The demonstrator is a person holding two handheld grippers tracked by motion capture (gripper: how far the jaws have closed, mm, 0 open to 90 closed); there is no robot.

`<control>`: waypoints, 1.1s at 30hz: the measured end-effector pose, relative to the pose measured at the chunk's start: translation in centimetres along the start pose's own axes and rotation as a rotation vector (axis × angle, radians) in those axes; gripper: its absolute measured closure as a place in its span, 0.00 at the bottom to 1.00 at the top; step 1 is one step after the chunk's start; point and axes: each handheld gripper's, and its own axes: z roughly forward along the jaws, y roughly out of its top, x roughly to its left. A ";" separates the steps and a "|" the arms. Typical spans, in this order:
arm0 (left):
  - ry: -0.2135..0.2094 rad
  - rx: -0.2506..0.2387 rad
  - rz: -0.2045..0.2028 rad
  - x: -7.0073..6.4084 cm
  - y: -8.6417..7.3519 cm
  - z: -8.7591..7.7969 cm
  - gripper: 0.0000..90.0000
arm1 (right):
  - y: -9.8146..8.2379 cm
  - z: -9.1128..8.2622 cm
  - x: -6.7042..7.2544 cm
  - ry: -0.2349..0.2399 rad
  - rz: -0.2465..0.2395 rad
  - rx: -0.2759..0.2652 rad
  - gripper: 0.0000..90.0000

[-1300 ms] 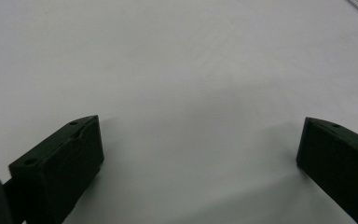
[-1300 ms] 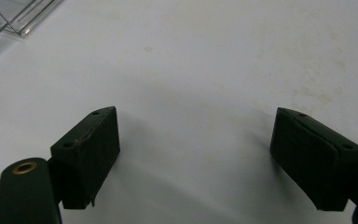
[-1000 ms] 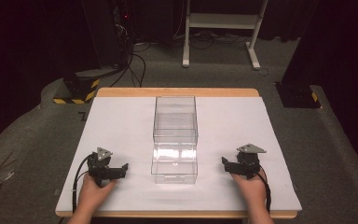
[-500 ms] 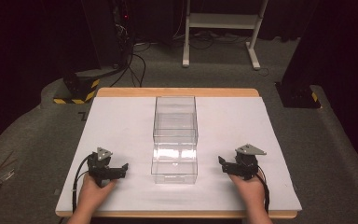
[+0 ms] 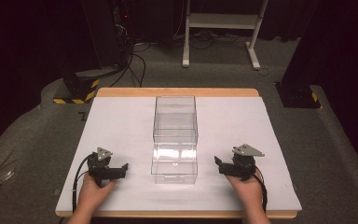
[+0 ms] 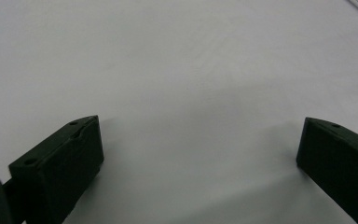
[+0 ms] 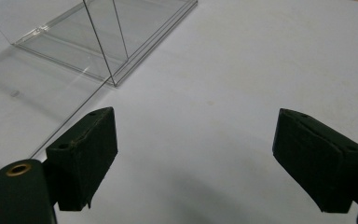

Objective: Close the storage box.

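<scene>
Two clear plastic boxes stand in a row down the middle of the white table (image 5: 121,121): the near box (image 5: 175,162) and the far box (image 5: 175,117). My left gripper (image 5: 124,168) rests low on the table left of the near box, jaws wide open over bare white surface (image 6: 200,140). My right gripper (image 5: 217,164) sits right of the near box, also open, pointing toward it. In the right gripper view (image 7: 196,158) a corner of a clear box (image 7: 98,42) lies ahead at upper left. Nothing is between either pair of jaws.
The table's wooden edge (image 5: 177,92) runs along the far side. Beyond it are a white stand's legs (image 5: 219,42), cables on grey floor (image 5: 135,56) and a yellow-black striped base (image 5: 77,91). A dark post base (image 5: 298,93) stands at far right.
The right gripper has edged slightly left toward the near box. The left gripper has stayed in place.
</scene>
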 end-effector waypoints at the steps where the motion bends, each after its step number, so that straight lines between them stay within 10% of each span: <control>1: 0.000 0.000 0.000 0.0 0.0 0.0 0.01 | 0.0 0.0 -0.1 0.007 0.001 -0.003 0.15; 33: 0.000 0.000 0.000 0.0 0.0 0.0 0.01 | 2.1 -2.7 2.2 0.080 -0.030 -0.119 0.14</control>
